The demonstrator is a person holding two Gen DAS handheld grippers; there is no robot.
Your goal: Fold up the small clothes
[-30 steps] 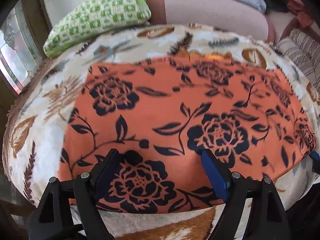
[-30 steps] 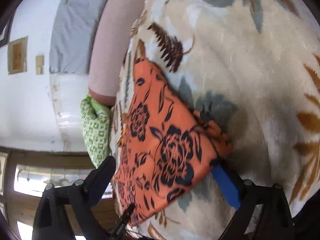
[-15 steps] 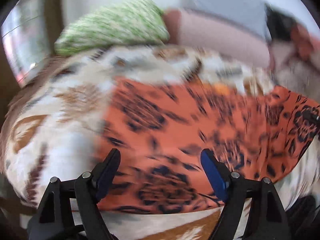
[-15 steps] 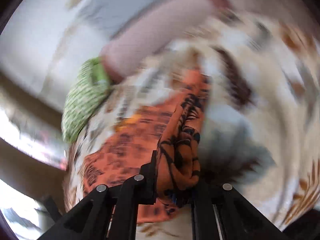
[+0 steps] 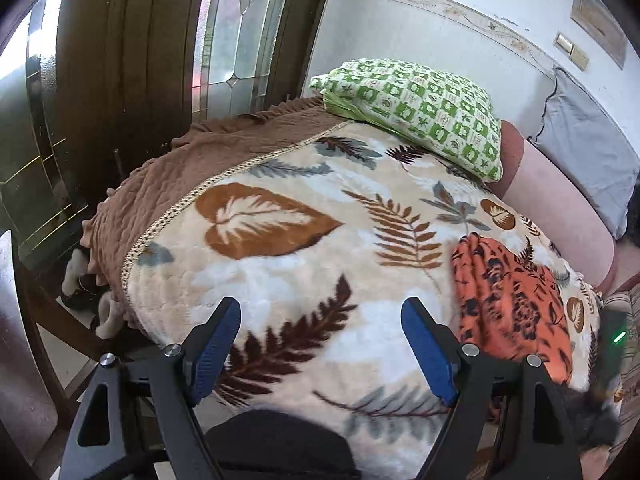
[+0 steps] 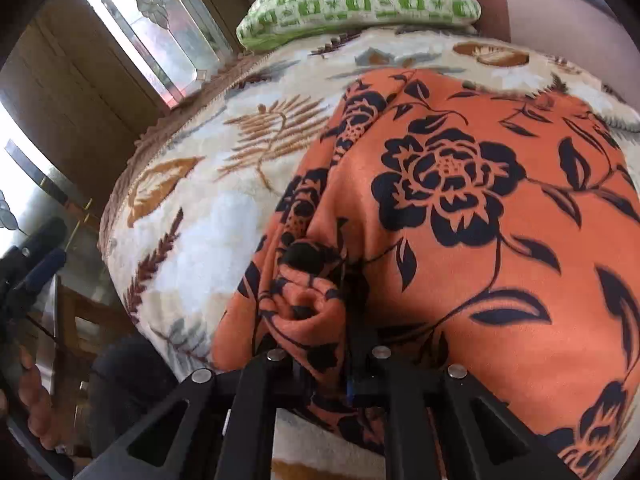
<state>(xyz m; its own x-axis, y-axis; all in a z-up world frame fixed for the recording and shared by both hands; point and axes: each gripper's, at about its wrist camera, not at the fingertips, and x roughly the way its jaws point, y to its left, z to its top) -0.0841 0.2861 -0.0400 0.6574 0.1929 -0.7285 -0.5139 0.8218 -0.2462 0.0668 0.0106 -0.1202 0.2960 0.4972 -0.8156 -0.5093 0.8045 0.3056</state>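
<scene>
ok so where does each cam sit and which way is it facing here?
Left wrist: rides the left gripper, angled down over the leaf-print blanket toward the glass-panelled door; its jaws stand open, nothing between them.
Right wrist: rides the right gripper, angled down at the orange floral garment, jaws shut on a bunched fold; the person's fingers show at lower left.
Shared: garment, blanket, green checked pillow, pink bolster, door.
</scene>
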